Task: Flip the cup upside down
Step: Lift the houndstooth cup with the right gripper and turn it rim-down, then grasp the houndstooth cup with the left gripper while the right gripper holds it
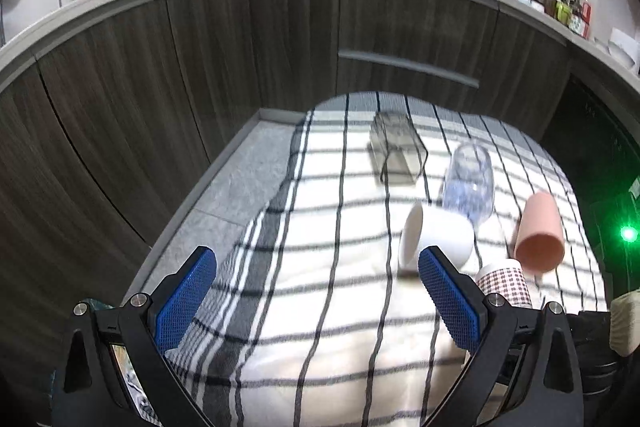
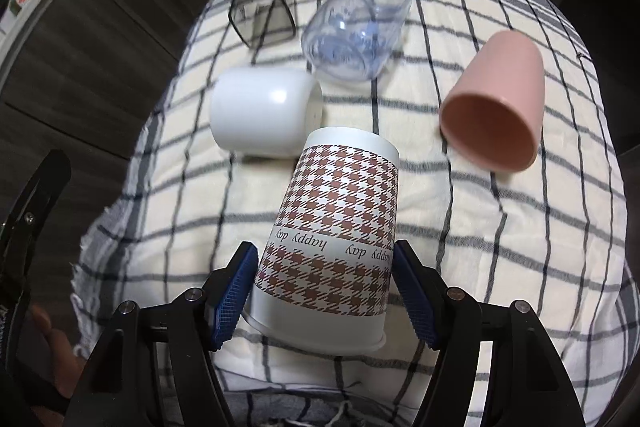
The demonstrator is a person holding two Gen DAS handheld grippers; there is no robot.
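A houndstooth paper cup (image 2: 332,227) marked "happy day" stands upside down on the checked cloth (image 2: 500,247), rim down; it also shows in the left wrist view (image 1: 505,283). My right gripper (image 2: 324,287) has its blue pads on both sides of the cup near the rim, close to its wall; contact is unclear. A white cup (image 2: 260,111), a pink cup (image 2: 496,103), a clear cup (image 2: 360,27) and a dark square cup (image 2: 264,5) lie on their sides. My left gripper (image 1: 316,303) is open and empty above the cloth, left of the white cup (image 1: 436,235).
The cloth covers a small table (image 1: 240,179) in front of dark wood cabinets (image 1: 200,67). A counter with kitchenware runs above them. The pink cup (image 1: 538,231) lies near the cloth's right side.
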